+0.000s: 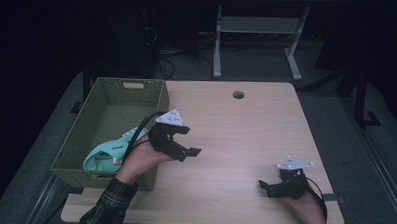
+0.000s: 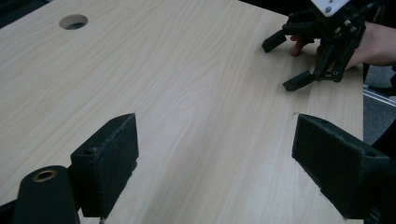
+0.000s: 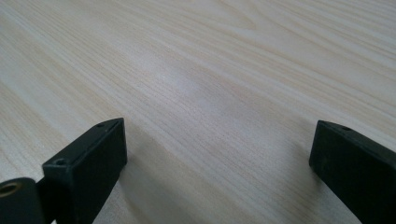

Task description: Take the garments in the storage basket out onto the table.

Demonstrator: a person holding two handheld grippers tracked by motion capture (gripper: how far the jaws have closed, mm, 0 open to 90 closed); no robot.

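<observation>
A green woven basket point(image 1: 100, 96) stands on the left part of the light wooden table point(image 1: 236, 128). A mint-green cloth point(image 1: 107, 151) lies in the basket's near end. My left gripper point(image 1: 190, 140) hovers just right of the basket, open, with nothing between its jaws. In the left gripper view its jaws point(image 2: 219, 158) stand wide apart over bare wood, facing the right gripper point(image 2: 281, 65). My right gripper point(image 1: 265, 188) rests low near the table's front right, open and empty. The right gripper view point(image 3: 219, 158) has bare tabletop between its spread jaws.
A round cable hole point(image 1: 238, 95) sits near the table's far edge, also seen in the left gripper view point(image 2: 74, 21). Beyond the table stands a grey desk frame point(image 1: 259, 34) with cables on the dark floor. The table's right edge point(image 2: 363, 84) lies close to the right hand.
</observation>
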